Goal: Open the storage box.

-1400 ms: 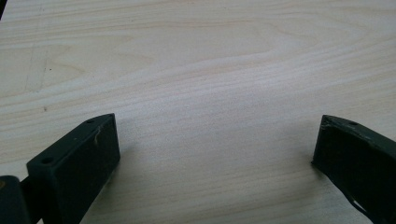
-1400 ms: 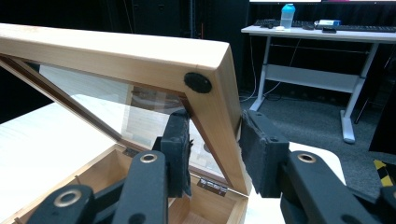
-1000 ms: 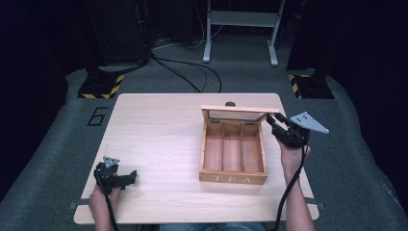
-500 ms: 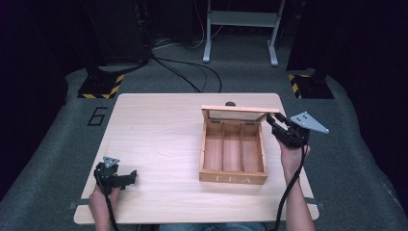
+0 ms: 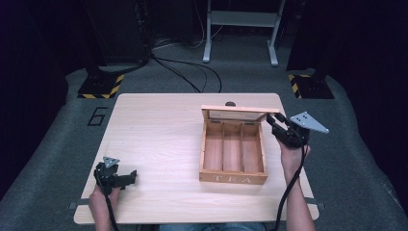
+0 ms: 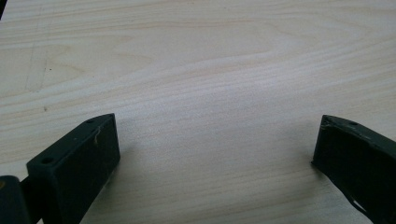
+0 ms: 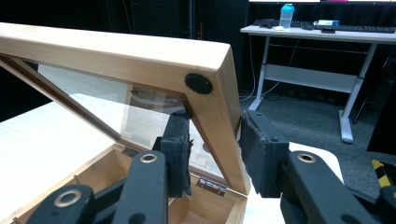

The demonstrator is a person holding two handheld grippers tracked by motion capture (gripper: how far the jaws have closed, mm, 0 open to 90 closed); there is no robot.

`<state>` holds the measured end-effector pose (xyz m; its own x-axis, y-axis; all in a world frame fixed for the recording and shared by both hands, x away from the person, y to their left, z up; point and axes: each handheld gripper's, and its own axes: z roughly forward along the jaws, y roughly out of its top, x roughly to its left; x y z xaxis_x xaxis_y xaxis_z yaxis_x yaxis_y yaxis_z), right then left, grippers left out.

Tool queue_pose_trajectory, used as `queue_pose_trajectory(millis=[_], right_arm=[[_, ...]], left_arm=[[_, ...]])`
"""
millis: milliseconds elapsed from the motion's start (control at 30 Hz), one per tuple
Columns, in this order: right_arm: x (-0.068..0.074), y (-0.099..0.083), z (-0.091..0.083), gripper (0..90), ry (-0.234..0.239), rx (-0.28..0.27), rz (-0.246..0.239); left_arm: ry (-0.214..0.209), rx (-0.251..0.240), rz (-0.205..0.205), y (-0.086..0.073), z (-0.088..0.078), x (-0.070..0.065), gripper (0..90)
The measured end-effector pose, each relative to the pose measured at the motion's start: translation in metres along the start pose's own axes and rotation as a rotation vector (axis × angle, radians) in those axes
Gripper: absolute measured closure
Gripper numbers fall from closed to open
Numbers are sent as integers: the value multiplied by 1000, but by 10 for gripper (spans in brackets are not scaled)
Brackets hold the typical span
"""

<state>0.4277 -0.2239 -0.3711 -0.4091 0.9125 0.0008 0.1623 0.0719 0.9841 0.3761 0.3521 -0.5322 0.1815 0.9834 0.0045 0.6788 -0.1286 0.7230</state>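
Nearest, the left gripper (image 5: 126, 177) is resting low on the near left part of the table (image 5: 159, 130), held in the person's left hand (image 5: 98, 196) at the near edge. In the left gripper view its two black jaws are standing wide apart with nothing but bare pale wood between them, so it is gripping nothing. It is sitting well apart from the box, with open tabletop lying between the two.

Farther in and to the right, the wooden tea box (image 5: 234, 154) is sitting on the right half of the table, its near wall bearing the letters TEA. Its three long compartments are running from near to far, and from the high view they are looking empty, though the shadow inside is making that a little hard to judge. Its lid (image 5: 239, 112) is standing raised at the far side, hinged along the back wall and tilting up over the box.

Just to the right of the box, the right gripper (image 5: 269, 118) is reaching in from the right hand (image 5: 292, 156) toward the lid's right far corner. In the right gripper view the pads are clamping on the lid's wooden frame (image 7: 219, 107), one pad lying against the glass-paned inner face and the other against the outer edge, just beneath a small black bumper (image 7: 198, 83) at the corner.
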Motion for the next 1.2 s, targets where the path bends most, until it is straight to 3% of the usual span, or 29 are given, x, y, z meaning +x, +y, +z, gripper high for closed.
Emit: queue_pose_trajectory(millis=[667, 1200], right_arm=[[0, 0, -1, 632, 3, 5, 0], [8, -16, -20, 602, 34, 14, 6]], left_arm=[[-1, 0, 0, 0, 0, 0, 4], [1, -2, 1, 0, 0, 0, 4]])
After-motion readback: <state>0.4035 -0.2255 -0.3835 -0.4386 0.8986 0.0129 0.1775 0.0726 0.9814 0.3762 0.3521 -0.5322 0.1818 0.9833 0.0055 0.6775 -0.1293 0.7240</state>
